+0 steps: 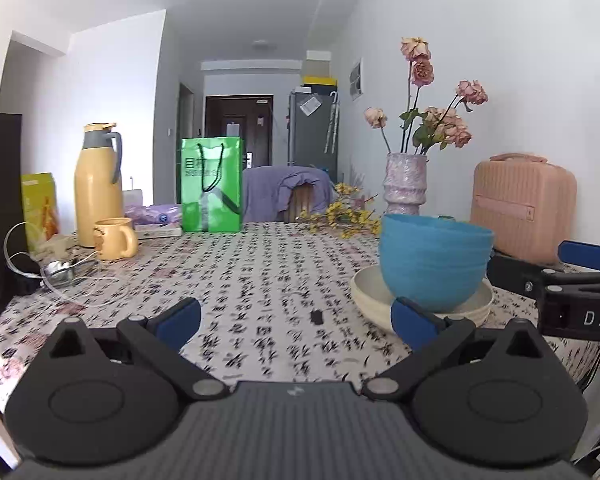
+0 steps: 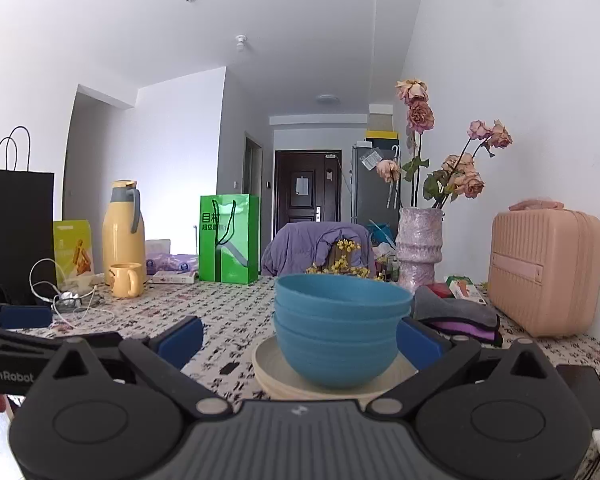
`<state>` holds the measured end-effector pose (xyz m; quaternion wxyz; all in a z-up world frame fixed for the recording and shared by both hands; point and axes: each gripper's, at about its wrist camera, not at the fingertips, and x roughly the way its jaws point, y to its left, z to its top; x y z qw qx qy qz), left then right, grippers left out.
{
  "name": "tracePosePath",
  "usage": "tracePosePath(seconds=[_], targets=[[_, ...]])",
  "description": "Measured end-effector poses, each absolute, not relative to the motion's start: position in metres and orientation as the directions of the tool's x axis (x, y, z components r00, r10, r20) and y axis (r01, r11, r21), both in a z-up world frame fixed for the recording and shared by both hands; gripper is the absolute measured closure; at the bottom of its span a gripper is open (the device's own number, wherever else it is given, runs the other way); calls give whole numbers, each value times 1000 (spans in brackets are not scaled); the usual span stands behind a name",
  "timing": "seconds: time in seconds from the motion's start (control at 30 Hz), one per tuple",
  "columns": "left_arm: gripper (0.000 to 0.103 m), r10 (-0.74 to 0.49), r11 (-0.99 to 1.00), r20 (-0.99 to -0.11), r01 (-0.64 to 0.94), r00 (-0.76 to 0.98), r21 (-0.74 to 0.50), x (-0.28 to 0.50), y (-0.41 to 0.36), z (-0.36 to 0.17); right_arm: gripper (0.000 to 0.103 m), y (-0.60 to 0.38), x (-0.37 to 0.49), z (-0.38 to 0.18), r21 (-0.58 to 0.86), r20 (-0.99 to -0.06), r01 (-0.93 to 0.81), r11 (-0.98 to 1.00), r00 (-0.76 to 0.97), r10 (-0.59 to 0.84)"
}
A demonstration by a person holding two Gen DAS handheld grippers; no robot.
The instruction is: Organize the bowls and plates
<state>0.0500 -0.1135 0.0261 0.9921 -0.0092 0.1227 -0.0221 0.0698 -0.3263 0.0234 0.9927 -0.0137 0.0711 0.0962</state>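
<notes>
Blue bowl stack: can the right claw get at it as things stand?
Probably yes. The right claw is open with the blue bowl stack sitting on the cream plates right ahead between its fingers; nothing blocks the way.

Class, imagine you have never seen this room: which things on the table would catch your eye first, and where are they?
First, the stack of blue bowls nested on cream plates, right in front of the open right hand-held gripper. Behind them a vase of dried roses stands by the wall beside a pink case. A bright green bag stands at the table's far edge.
</notes>
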Motion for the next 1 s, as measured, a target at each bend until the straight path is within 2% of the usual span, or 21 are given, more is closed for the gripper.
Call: tracePosePath(seconds=[0.17,0.4,1.0], targets=[[0,-49,997,-264,31,963,-73,29,-103,13,0,-321,44,4,41,-147,-159,986,975,164],[0,-58,997,-247,44,967,-63,2,-94,-9,0,-312,13,-26,57,-182,-179,982,965,187],[0,-28,997,-228,12,973,-70,0,-89,-6,0,-312,12,-23,56,-191,-185,981,963,192]])
